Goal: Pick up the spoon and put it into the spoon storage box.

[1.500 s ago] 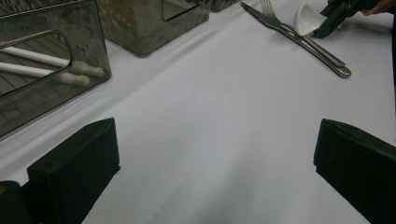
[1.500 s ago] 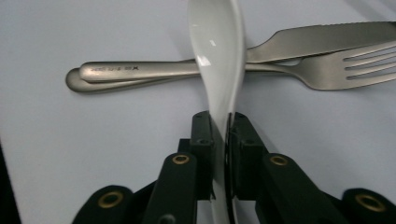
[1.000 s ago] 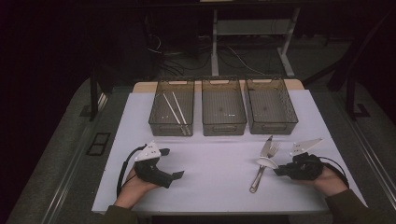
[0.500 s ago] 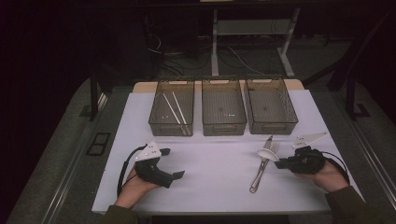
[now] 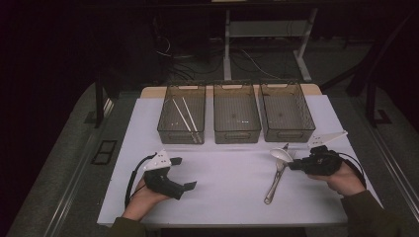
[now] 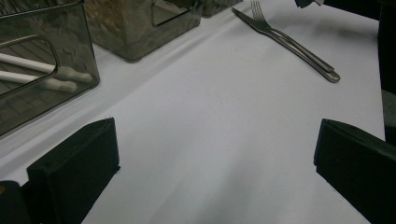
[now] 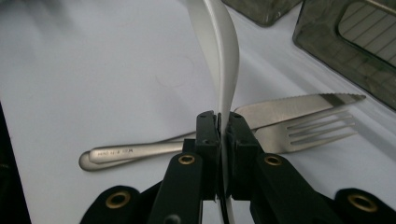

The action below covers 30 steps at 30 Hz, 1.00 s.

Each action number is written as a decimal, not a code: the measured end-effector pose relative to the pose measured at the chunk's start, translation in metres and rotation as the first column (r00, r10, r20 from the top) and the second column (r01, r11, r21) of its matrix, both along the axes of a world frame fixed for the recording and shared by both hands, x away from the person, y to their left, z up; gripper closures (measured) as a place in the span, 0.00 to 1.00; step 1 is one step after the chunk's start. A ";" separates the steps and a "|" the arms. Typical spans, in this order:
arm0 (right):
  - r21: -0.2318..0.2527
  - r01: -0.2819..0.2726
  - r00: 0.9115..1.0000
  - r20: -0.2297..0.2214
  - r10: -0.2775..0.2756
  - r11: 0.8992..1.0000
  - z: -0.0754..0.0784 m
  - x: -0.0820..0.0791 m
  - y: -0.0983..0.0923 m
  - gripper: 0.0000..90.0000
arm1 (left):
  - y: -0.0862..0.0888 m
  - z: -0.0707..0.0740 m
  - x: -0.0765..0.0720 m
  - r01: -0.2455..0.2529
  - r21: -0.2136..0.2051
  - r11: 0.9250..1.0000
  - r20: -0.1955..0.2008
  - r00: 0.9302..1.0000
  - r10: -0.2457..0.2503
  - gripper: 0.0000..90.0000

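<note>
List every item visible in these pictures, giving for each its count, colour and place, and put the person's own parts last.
Bins: three, clear smoky plastic, in a row at the far edge of the white sheet.
Chopsticks: two, white, inside the left bin.
Spoon: one, white, clamped by its handle in the right gripper, bowl above the fork.
Fork: one, steel, flat on the sheet beside the knife.
Knife: one, steel, serrated, flat on the sheet.
Sheet: one, white, covering the table.
Left gripper: one, black, jaws open, resting on the sheet.
Right gripper: one, black, shut on the spoon.
Hands: two, each holding a gripper.
</note>
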State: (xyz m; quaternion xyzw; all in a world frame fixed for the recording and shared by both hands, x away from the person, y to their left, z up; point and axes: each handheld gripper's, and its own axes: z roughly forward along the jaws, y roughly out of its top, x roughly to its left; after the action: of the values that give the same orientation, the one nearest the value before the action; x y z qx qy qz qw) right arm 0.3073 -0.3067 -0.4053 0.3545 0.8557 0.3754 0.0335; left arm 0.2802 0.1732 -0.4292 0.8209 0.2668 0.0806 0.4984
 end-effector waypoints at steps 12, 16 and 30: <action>0.020 0.019 1.000 0.008 -0.019 1.000 0.009 0.010 0.008 0.94 | 0.001 0.000 0.002 -0.011 -0.007 1.000 -0.005 1.000 0.011 0.00; 0.033 0.026 1.000 0.008 -0.026 0.999 0.013 0.015 0.010 0.94 | 0.000 0.000 0.002 -0.010 -0.014 1.000 -0.015 1.000 0.010 0.00; 0.060 0.022 0.999 0.034 -0.024 0.998 0.031 0.036 0.028 0.94 | -0.002 0.000 0.001 0.008 0.000 1.000 -0.009 1.000 -0.008 0.00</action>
State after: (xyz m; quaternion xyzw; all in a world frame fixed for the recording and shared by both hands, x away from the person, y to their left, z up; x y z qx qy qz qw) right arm 0.3432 -0.2788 -0.3745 0.3585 0.8392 0.4067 0.0422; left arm 0.2809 0.1710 -0.4296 0.8223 0.2659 0.0749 0.4976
